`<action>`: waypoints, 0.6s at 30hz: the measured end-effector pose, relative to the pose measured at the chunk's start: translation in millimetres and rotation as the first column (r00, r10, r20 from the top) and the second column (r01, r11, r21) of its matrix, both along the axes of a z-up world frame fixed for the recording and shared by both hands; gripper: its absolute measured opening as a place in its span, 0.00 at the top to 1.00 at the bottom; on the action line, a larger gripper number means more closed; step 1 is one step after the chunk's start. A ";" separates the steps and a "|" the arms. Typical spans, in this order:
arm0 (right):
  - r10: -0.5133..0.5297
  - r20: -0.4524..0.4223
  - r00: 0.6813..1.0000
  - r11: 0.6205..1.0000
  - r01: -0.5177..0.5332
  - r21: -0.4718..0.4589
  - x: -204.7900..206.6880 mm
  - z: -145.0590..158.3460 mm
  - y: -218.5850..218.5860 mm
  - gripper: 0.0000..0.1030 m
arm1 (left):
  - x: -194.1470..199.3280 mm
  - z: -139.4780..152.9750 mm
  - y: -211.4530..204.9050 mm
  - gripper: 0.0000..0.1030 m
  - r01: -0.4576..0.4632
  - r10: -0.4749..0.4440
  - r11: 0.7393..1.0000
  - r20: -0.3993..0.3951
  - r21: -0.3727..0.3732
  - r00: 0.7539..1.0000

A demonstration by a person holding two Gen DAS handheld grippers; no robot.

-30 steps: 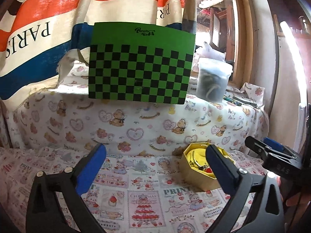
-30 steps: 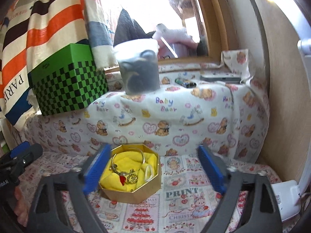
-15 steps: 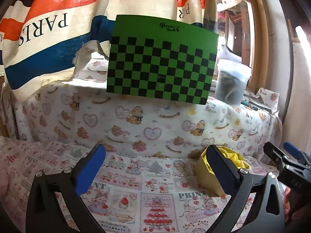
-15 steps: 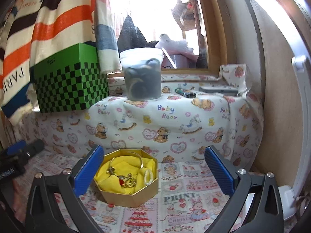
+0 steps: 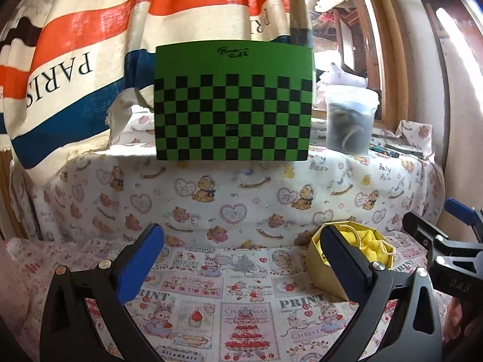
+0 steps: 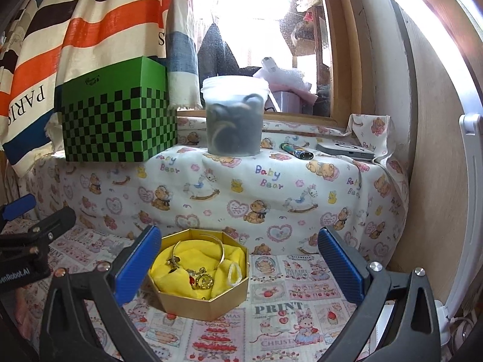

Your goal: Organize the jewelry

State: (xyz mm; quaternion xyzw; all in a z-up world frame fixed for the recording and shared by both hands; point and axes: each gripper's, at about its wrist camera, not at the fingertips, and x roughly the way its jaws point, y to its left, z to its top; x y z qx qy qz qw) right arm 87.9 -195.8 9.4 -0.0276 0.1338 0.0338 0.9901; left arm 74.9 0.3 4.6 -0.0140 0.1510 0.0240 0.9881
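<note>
Both your grippers are spread wide and hold nothing. The landmark is the gold octagonal box point(image 6: 201, 274) on the printed cloth point(image 6: 271, 325). It sits open, lined with yellow fabric point(image 6: 193, 271), and the jewelry is inside it: a gold bangle point(image 6: 199, 246) propped toward the back, a small gold charm cluster point(image 6: 200, 280) with a red bit in the middle, and a white loop point(image 6: 234, 274) at the right edge of the lining.

Your right gripper point(image 6: 238, 264) hovers just in front of the box, with its left finger beside the box's left wall and its right finger well off to the right. Your left gripper point(image 5: 241, 259) is off to the left of the box, whose near corner point(image 5: 320, 274) is partly hidden behind the gripper's right finger.

Behind and above the box, on the raised ledge: the green checkered box point(image 6: 117, 114) to the left and the plastic tub point(image 6: 234, 117) straight behind.

Step looks like the approach, with nothing picked yet. Next you likely centre the right gripper over one piece, probably the bangle, then descend and close gently. The pieces look tangled and thin, so you risk dragging the fabric or lifting two at once.
</note>
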 end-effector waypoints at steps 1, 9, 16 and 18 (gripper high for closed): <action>0.000 0.000 1.000 1.000 0.000 0.001 0.2 0.0 -0.3 0.00 | 0.0 0.0 -0.8 0.01 -0.001 0.001 1.000 0.000 0.005 1.000; 0.001 -0.002 1.000 1.000 -0.001 0.002 0.8 0.1 0.0 0.00 | -1.4 0.4 -0.5 0.00 -0.001 0.001 1.000 -0.002 0.006 1.000; -0.003 -0.005 1.000 1.000 0.003 0.009 1.2 0.3 -0.7 0.00 | 0.4 -0.3 -1.3 0.00 0.016 -0.016 1.000 -0.010 0.008 1.000; -0.007 -0.005 1.000 1.000 0.007 0.009 1.3 0.3 -1.0 0.00 | 0.5 -0.3 -1.7 0.00 0.014 -0.014 1.000 -0.011 0.009 1.000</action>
